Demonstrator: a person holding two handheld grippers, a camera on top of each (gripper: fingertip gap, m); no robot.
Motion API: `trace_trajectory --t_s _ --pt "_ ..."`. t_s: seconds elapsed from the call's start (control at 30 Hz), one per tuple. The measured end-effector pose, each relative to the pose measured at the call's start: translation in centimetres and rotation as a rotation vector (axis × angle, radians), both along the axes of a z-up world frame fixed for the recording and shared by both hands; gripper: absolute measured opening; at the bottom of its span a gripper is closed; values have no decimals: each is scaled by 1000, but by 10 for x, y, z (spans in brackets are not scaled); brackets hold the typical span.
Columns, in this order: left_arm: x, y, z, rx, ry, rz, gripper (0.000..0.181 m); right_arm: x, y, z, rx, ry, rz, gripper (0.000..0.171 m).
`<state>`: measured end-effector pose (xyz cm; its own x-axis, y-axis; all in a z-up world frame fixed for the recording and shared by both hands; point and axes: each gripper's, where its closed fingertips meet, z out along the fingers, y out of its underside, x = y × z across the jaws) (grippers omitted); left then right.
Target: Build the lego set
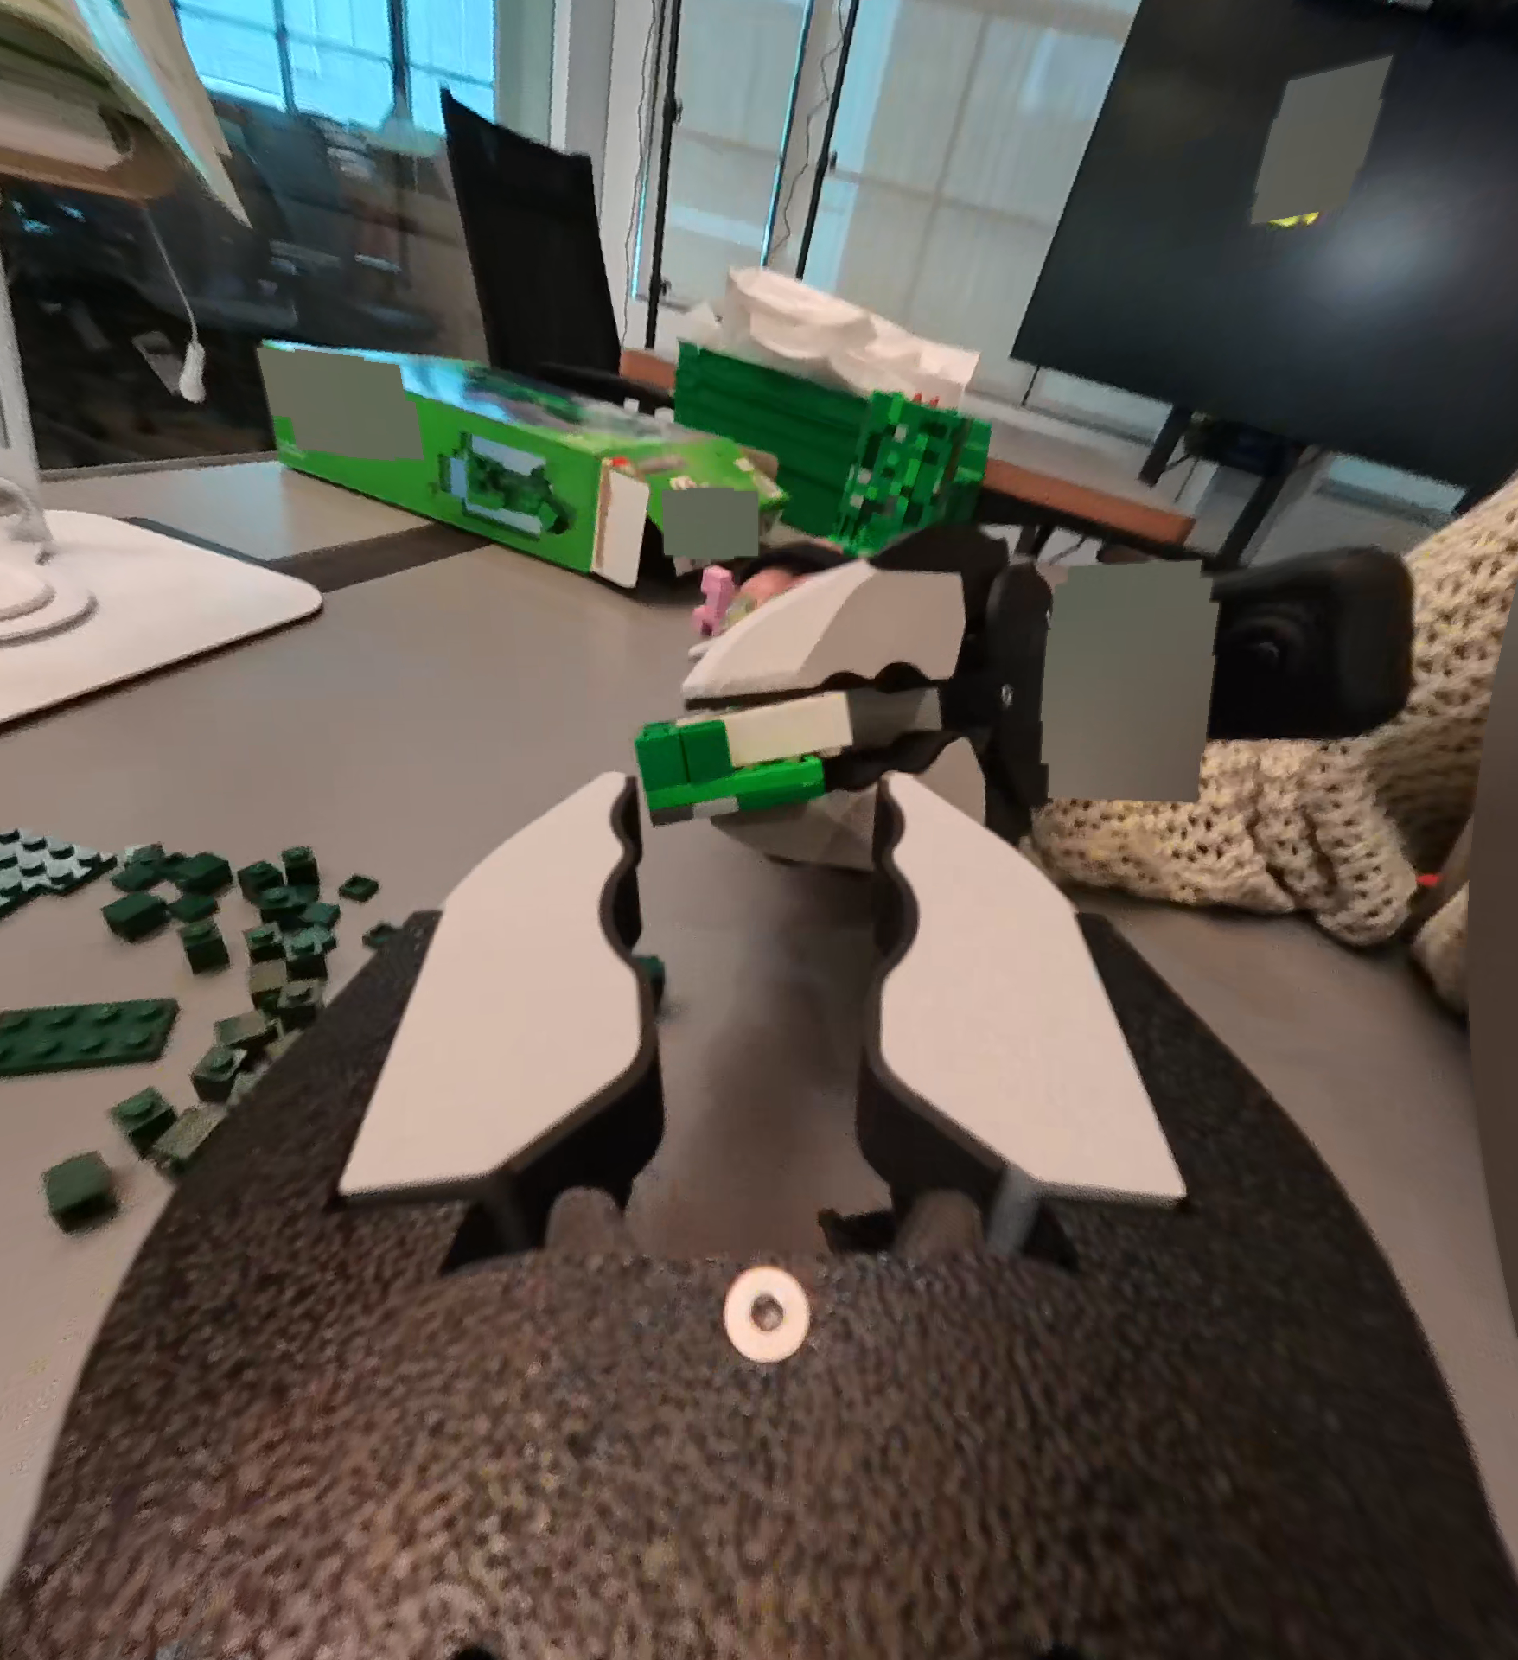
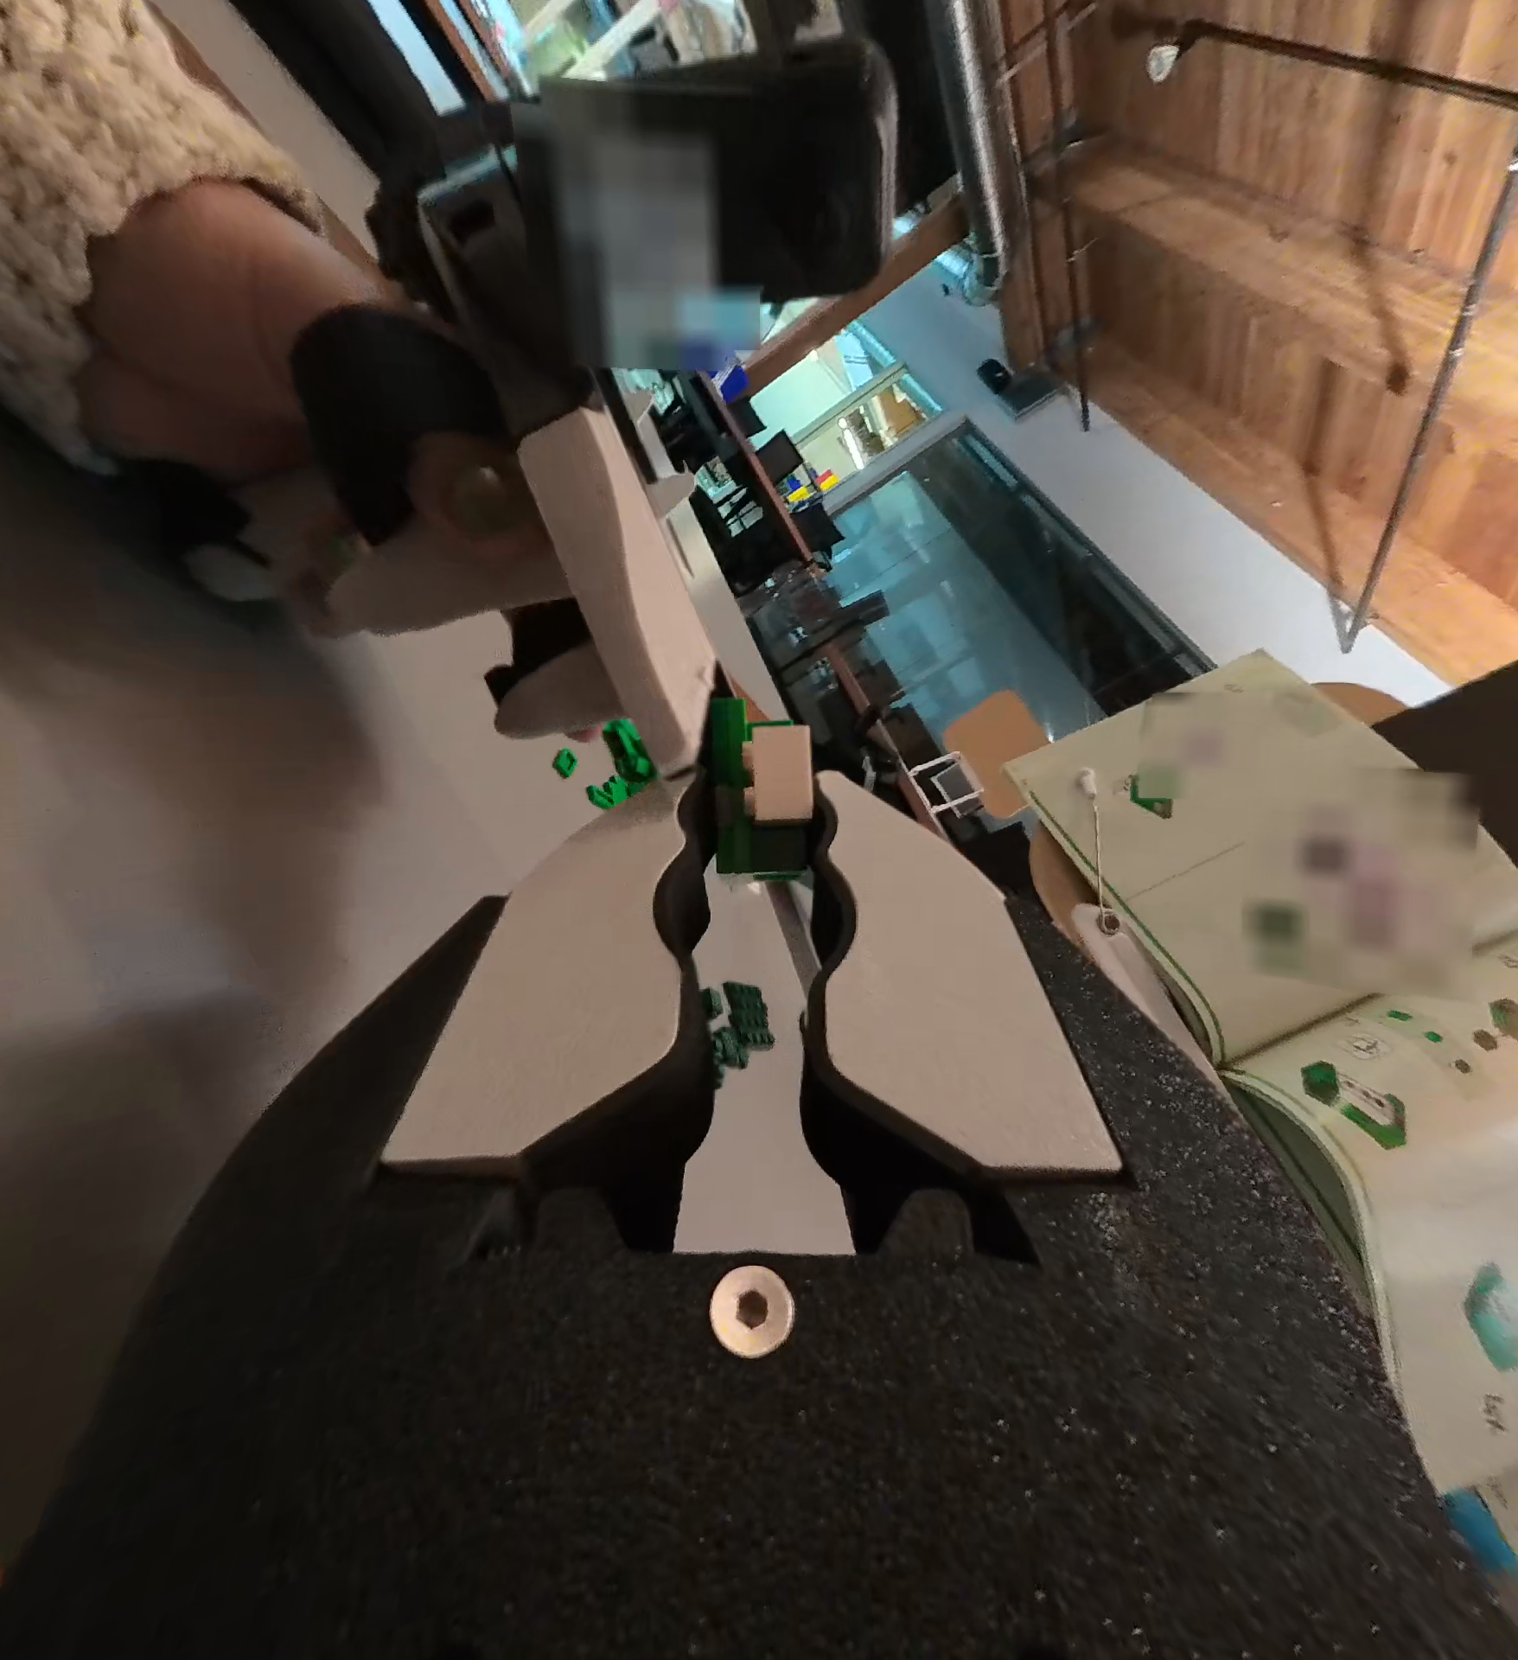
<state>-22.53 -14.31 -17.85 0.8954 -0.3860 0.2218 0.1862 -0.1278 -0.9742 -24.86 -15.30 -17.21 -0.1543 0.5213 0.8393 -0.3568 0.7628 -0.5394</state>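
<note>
My right gripper (image 2: 757,792) is shut on a small green, white and grey Lego assembly (image 2: 755,849) and holds it above the grey table. In the left wrist view that gripper (image 1: 709,759) comes in from the right with the assembly (image 1: 755,781) sticking out to the left. My left gripper (image 1: 755,804) is open and empty, its tips just below and in front of the assembly. One of its fingers (image 2: 625,575) shows close to the assembly in the right wrist view. Loose dark green pieces (image 1: 270,934) and two dark green plates (image 1: 73,1037) lie on the table at left.
A green Lego box (image 1: 486,467) and a built green block structure (image 1: 872,449) stand at the back. A white pad (image 1: 136,620) with a lamp base is at far left. An open instruction booklet (image 2: 1258,907) is at right. A knit sleeve (image 1: 1276,808) rests on the table. My two grippers' fingertips are within a few centimetres of each other.
</note>
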Motion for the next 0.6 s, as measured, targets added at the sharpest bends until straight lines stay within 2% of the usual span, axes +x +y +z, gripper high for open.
trace_trajectory --t_s 0.13,0.37,0.47,0.6 --pt "-2 -1 15 123 -23 52 40 1 -5 9 -52 28 6 18" --pt "2 -6 24 193 -57 -9 46 4 -5 15 -99 44 28 18" --pt "0 -7 25 212 -49 14 38 6 -6 16 -113 49 46 18" --pt "-2 -5 24 202 -50 33 37 3 -4 15 -105 49 22 18"
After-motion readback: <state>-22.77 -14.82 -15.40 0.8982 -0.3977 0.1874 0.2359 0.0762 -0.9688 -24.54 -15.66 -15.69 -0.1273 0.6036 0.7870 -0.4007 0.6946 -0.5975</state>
